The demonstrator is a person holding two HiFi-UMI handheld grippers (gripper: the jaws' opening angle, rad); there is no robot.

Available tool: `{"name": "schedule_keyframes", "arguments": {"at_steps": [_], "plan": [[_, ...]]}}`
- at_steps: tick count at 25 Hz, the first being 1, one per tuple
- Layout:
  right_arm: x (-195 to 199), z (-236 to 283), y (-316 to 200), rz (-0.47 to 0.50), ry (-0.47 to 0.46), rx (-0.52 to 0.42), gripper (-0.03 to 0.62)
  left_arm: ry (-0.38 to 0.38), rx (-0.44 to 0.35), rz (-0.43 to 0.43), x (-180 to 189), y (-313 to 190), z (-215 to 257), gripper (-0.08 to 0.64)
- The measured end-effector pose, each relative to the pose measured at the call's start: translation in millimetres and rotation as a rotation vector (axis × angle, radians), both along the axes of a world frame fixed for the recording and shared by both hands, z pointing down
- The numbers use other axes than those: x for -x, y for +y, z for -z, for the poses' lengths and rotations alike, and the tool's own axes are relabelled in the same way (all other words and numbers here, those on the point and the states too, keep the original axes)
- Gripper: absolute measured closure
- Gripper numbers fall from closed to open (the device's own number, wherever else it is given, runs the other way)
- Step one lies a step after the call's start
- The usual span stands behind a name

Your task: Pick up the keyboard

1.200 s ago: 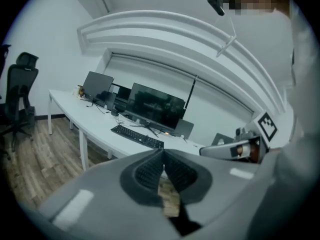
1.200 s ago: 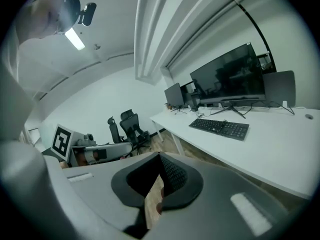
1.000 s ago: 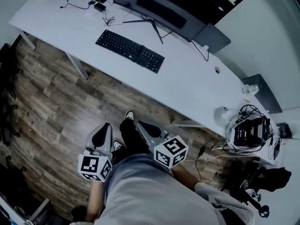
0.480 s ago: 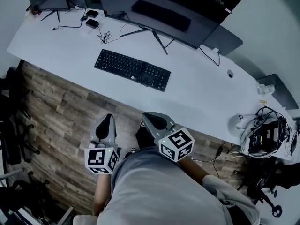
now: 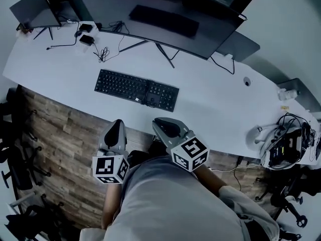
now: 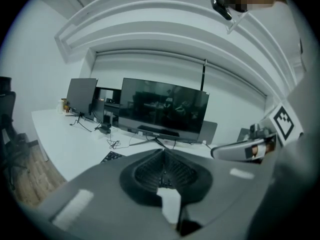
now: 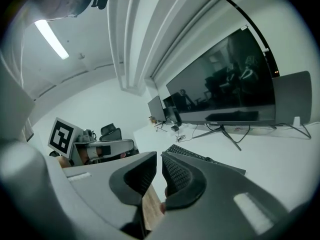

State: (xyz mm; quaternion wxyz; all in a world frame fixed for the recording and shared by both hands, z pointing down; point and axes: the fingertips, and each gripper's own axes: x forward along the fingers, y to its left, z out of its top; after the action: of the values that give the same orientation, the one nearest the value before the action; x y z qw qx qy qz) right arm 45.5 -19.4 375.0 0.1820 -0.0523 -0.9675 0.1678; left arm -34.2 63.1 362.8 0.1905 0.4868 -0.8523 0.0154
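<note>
A black keyboard (image 5: 136,90) lies flat on the white desk (image 5: 215,104), close to its near edge and in front of the big monitor. Both grippers are held short of the desk, over the wooden floor and near the person's body. My left gripper (image 5: 118,125) points at the desk edge below the keyboard's left half, jaws together and empty. My right gripper (image 5: 160,122) sits just below the keyboard's right end, also shut and empty. The left gripper view (image 6: 162,171) shows only a corner of the keyboard (image 6: 111,157). In the right gripper view (image 7: 159,170) the keyboard (image 7: 200,158) lies straight ahead.
A wide dark monitor (image 5: 160,19) on a thin-legged stand backs the keyboard. A smaller screen (image 5: 30,9) and loose cables (image 5: 103,51) sit at the desk's left end. A tangle of wires and a device (image 5: 286,144) is at the right. Office chairs (image 5: 10,154) stand on the floor at left.
The person has stepped closer to the desk, so the keyboard now sits just ahead of both grippers. Both grippers remain shut and empty.
</note>
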Motion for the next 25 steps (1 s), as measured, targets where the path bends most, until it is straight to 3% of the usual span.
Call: {"name": "schedule_keyframes", "arguments": {"at_steps": [6, 9, 17, 25], "plan": [[15, -15, -20, -0.086, 0.043, 0.047, 0.556, 0.026, 0.046, -0.052, 28, -18, -9, 0.560], [23, -27, -20, -0.131, 0.122, 0.044, 0.591, 0.027, 0.047, -0.106, 47, -24, -11, 0.560], [65, -30, -20, -0.319, 0.179, 0.083, 0.591, -0.022, 0.060, -0.364, 113, -64, -9, 0.560], [93, -44, -11, -0.502, 0.217, 0.148, 0.591, 0.013, 0.054, -0.570, 145, -83, -24, 0.560]]}}
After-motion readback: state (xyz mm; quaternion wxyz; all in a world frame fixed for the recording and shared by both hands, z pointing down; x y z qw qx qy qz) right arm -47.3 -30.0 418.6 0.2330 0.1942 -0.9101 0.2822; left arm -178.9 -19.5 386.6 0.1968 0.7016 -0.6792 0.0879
